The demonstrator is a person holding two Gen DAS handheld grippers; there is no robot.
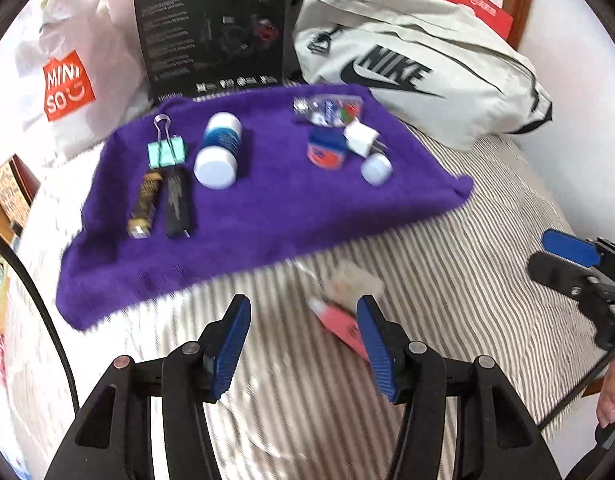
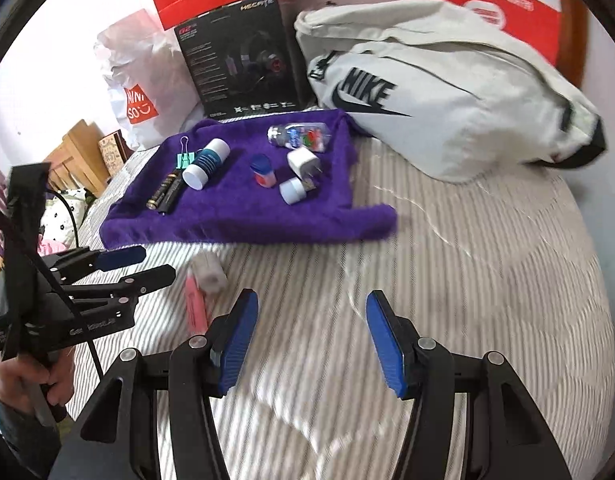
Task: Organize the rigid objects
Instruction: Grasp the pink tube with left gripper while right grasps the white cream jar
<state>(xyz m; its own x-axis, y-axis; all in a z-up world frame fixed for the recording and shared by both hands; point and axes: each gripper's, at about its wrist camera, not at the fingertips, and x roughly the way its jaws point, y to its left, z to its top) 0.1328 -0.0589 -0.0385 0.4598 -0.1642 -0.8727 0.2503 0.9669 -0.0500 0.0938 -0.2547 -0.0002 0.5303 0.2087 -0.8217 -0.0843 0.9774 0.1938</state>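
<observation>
Left gripper (image 1: 303, 340): we saw it spread wide, empty, above the pink tube (image 1: 341, 326) on the bed (image 1: 467, 240).
Right gripper (image 2: 311, 338): spread wide, holding nothing.

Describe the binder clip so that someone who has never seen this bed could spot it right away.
Find the purple towel spread on the striped bed. At its far left corner lies the binder clip, just beyond two dark batteries. It is the only mint-green thing there, with silver wire handles pointing towards the black box.

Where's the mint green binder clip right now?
The binder clip lies on the purple towel's far left part in both views, just beyond the two batteries and beside the white and blue bottle.
</observation>
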